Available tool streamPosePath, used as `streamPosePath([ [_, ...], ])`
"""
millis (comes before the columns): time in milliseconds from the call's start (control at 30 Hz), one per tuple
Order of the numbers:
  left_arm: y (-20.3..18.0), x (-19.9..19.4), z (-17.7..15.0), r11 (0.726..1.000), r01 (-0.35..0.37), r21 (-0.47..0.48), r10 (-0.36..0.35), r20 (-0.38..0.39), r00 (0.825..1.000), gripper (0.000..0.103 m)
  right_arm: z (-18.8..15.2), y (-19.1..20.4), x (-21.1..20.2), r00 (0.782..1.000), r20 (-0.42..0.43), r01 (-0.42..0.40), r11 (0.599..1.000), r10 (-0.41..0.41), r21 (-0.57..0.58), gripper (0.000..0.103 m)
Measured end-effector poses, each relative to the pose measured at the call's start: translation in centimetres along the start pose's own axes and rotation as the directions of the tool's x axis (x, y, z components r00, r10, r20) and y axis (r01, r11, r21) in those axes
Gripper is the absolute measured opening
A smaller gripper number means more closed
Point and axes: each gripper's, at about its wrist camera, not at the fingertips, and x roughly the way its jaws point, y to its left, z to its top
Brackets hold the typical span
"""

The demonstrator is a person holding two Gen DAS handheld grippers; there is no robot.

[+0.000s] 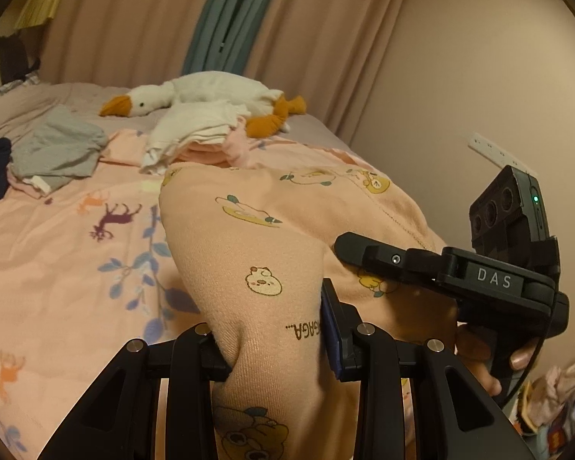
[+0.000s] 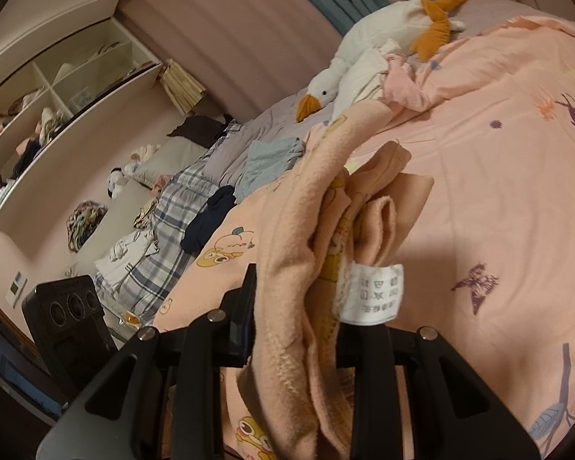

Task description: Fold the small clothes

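Peach garment (image 1: 257, 237), cartoon-animal print, is held up over the bed w/ both grippers clamped on it. Left gripper (image 1: 276, 341): fingers pinched on a bunched fold of the fabric, which rises between them and drapes away toward the right gripper (image 1: 368, 253). Right gripper, seen from the left wrist cam, lies across the garment's far right edge. Right wrist cam: right gripper (image 2: 299, 326) closed on several gathered layers of the garment (image 2: 287, 230); white care label (image 2: 372, 291) hangs just beside the pinch point. Garment's lower part rests on the pink printed bedsheet (image 1: 57, 249). Near the bed's far end: plush goose (image 1: 211, 94), a white folded item (image 1: 195, 130) touching it, grey clothing (image 1: 57, 149) to the left. Plaid fabric (image 2: 172, 222) lies toward the bed edge, wall shelf (image 2: 57, 96) beyond.
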Motion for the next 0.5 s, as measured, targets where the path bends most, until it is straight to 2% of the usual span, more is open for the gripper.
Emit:
streamPosePath([
  [233, 1.9, -1.1, 0.4, 0.998, -0.061, -0.007, 0.061, 0.045, 0.997, 0.034, 0.6, 1.0, 2.4, 0.998, -0.004, -0.069, 0.997, 0.069, -0.019, 0.028],
  [400, 3.9, 0.1, 1.1, 0.994, -0.102, -0.032, 0.103, 0.032, 0.994, 0.034, 1.3, 1.9, 5.1, 0.998, -0.041, -0.039, 0.997, 0.036, -0.073, 0.028],
  [500, 4.6, 0.9, 0.8, 0.99, -0.144, 0.002, 0.144, 0.019, 0.989, 0.034, 2.1, 2.2, 7.1, 0.997, -0.078, -0.009, 0.994, 0.001, -0.106, 0.028],
])
